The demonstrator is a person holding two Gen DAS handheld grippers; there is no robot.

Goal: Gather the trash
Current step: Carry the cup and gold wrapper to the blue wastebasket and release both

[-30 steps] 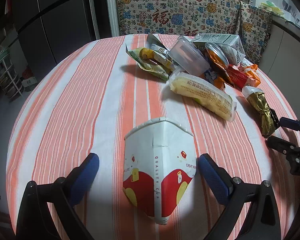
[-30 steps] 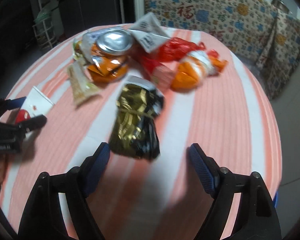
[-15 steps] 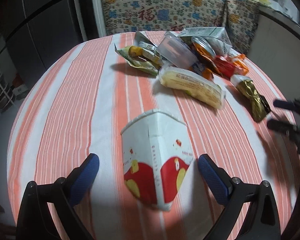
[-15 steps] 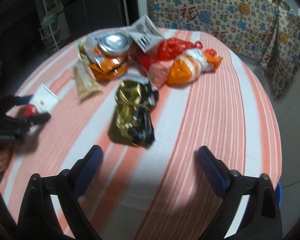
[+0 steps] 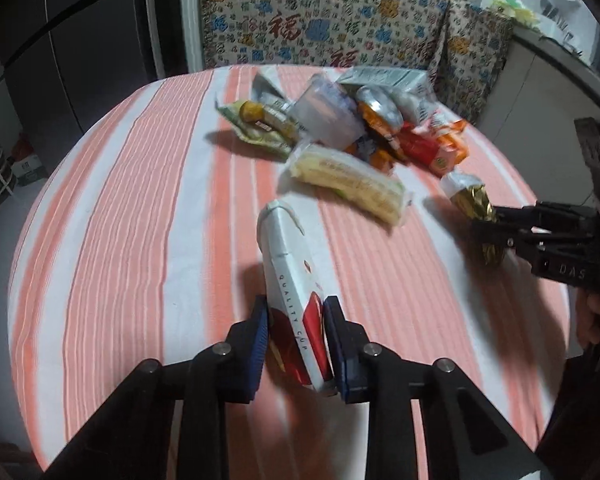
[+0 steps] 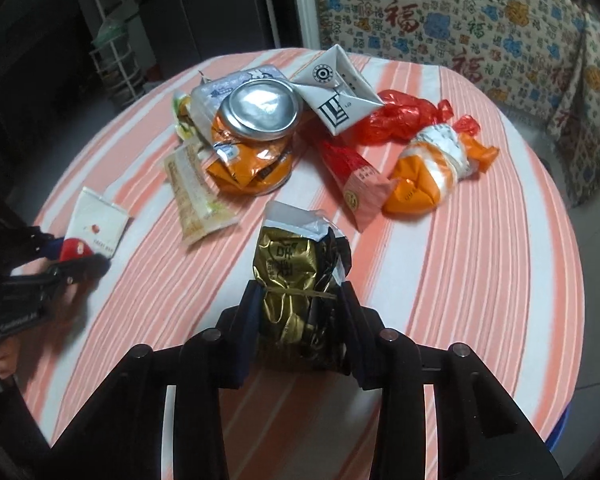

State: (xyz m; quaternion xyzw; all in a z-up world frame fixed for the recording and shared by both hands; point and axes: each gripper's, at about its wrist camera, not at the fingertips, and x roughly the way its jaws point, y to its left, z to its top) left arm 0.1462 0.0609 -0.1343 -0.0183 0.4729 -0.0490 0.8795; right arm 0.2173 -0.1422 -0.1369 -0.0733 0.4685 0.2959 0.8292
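The left gripper (image 5: 296, 332) is closing on the flattened cup (image 5: 296, 300), pads pressing its sides. The right gripper (image 6: 300, 320) is closing on the gold wrapper (image 6: 296, 280), whose printed face only the right view shows.

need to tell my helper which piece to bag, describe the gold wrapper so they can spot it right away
On the round table with the orange-and-white striped cloth, look on the near side of the trash pile. The gold wrapper sits between the closing pads of the right gripper. It alone is crinkled metallic gold and black; its neighbours are orange, red or white.
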